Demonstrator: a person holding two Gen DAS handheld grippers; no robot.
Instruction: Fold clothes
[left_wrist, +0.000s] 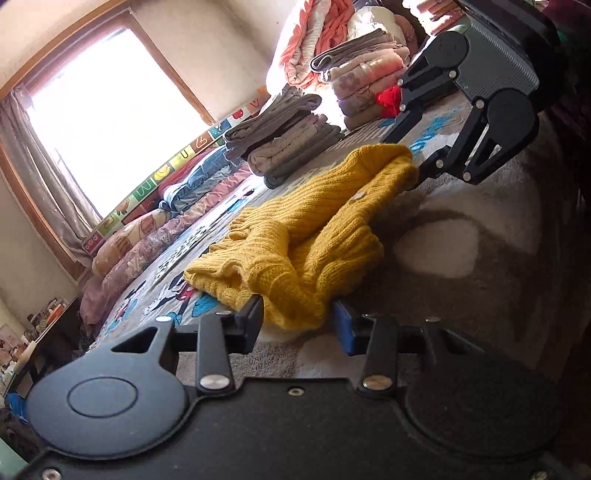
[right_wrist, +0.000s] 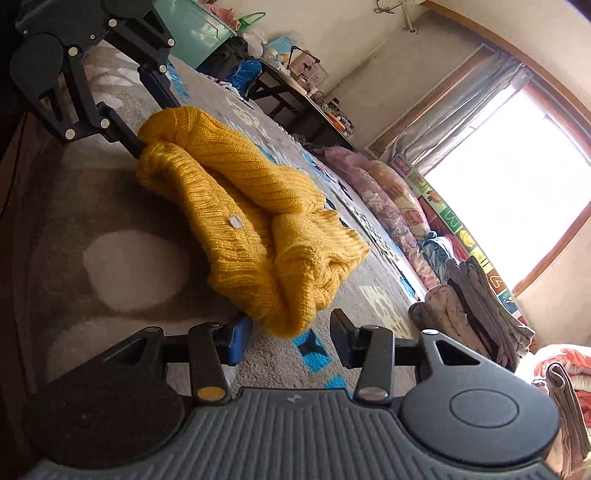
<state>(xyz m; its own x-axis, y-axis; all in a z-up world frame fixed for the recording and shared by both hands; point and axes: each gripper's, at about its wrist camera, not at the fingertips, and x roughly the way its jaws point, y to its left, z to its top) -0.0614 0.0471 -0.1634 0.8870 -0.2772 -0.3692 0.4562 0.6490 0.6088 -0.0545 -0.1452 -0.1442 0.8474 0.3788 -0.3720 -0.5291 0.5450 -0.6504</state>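
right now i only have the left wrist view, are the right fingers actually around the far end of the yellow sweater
observer: Yes. The right gripper has a finger on either side of the yellow sweater; the sweater's end lies on the carpet between them.
operator: clamped on it?
observer: No. A gap shows between the knit and the black finger.
operator: anything behind my left gripper
observer: A teal box stands behind the left gripper, on the side away from the sweater.
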